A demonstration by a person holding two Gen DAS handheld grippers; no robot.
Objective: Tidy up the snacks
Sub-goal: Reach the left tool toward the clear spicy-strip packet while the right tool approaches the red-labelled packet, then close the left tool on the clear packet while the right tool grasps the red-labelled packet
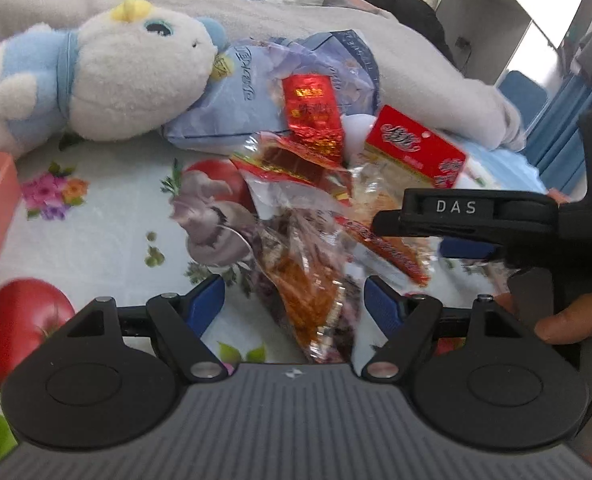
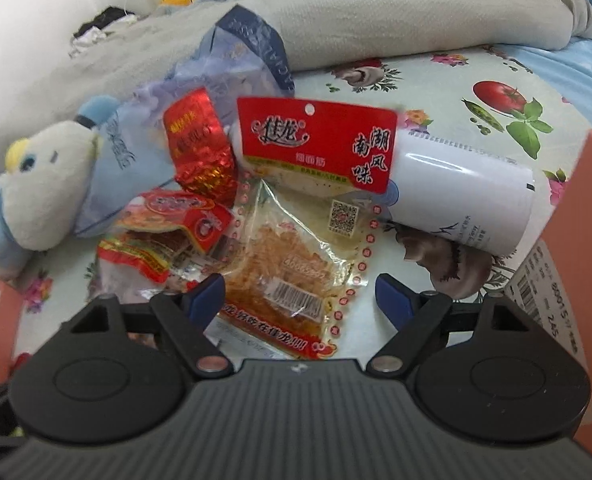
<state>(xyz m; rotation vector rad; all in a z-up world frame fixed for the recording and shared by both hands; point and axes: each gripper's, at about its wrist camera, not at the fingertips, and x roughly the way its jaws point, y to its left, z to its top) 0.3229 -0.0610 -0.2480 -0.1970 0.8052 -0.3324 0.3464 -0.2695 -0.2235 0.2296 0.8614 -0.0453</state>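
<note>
Hovering over the snack pile (image 2: 255,216), your right gripper (image 2: 300,300) and left gripper (image 1: 291,304) stand open and empty. You hold them wide, I think, to straddle a packet.

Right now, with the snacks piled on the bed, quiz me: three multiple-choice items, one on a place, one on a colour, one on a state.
1. Where does the plush toy lie?
A. on the orange box
B. against the pale blue bag
C. under the white bottle

2. What colour is the header of the big clear noodle snack pack?
A. green
B. red
C. yellow

3. How stands the right gripper?
A. open, above the pack
B. shut on the bottle
C. shut on the toy

Key: 1 B, its head rests on the bag; 2 B, a red card with white writing; 3 A, its blue pads stand wide apart and press on nothing.
</note>
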